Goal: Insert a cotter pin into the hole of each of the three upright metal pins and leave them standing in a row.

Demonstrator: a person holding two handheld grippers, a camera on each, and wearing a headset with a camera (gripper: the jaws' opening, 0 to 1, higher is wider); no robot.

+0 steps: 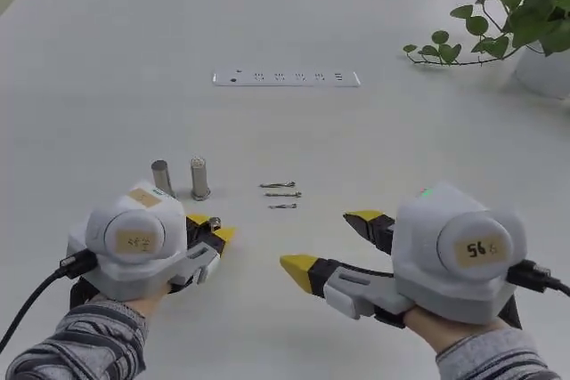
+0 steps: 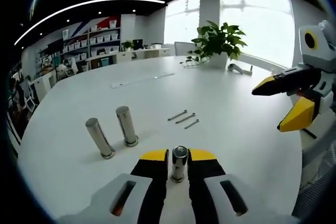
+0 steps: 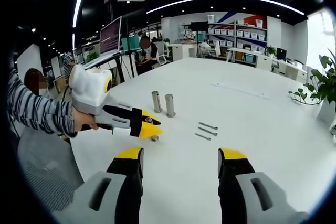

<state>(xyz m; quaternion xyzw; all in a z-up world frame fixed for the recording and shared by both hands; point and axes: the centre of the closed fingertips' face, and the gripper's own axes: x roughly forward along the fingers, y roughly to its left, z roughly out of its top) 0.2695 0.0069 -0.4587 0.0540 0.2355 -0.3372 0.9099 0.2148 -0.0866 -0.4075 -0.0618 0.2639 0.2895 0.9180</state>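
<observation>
White table (image 1: 356, 149), left claw (image 2: 178, 156) tight around upright metal pin (image 2: 179, 165), right claw (image 3: 180, 153) wide, cotter pins (image 1: 280, 195) flat, crosswise.

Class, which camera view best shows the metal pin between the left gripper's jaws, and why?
Left gripper view: the metal pin stands upright, whole, between the jaws of the left gripper. Head view: the gripper's body largely hides it. Right gripper view: its base peeks below the jaw tips.
</observation>
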